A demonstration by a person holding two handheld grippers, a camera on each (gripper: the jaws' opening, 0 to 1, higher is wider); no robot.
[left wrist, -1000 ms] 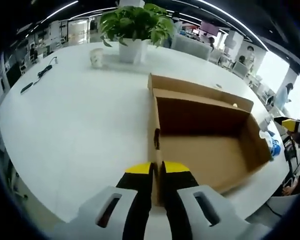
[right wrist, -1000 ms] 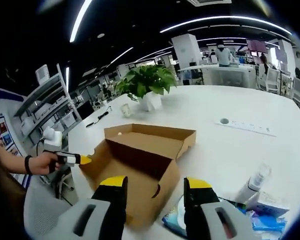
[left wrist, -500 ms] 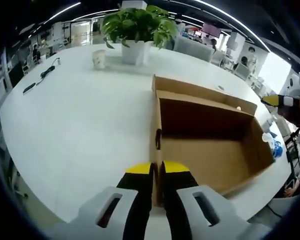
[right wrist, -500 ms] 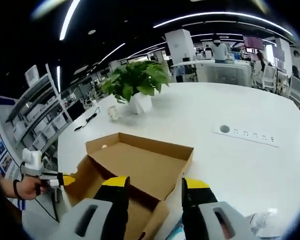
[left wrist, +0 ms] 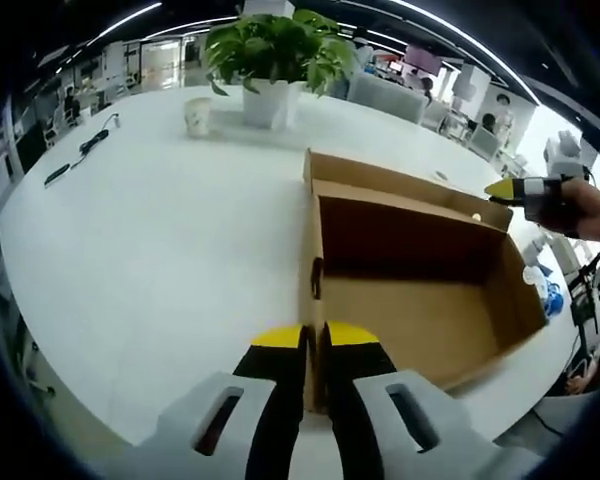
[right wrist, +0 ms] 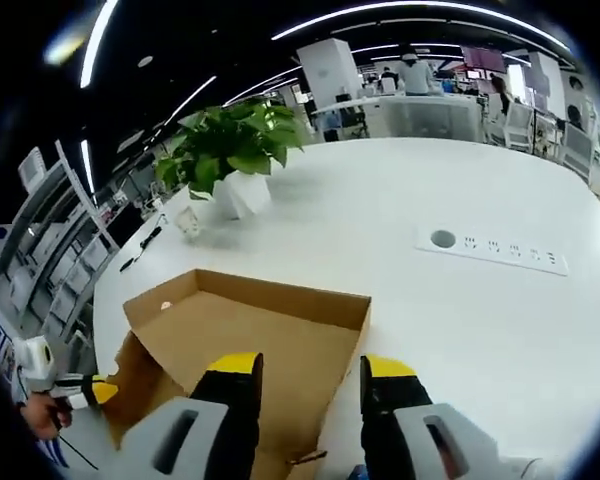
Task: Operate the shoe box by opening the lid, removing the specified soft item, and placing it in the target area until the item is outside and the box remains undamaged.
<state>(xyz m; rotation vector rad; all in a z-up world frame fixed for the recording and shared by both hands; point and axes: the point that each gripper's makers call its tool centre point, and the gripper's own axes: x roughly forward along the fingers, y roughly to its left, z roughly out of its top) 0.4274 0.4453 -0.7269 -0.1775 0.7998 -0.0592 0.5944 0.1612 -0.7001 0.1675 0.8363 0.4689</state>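
Jaws of left gripper [left wrist: 315, 340] are kept pinched on box wall [left wrist: 311, 300]; right gripper [right wrist: 310, 372], spread, has been brought over lid [right wrist: 270, 335] at 12 o'clock

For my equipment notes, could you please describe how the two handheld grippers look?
Both look alike: the left gripper and the right gripper each have two black jaws with yellow tips, set on pale grey bodies with a slot-shaped hole in each side. No cables or sleeves are visible.
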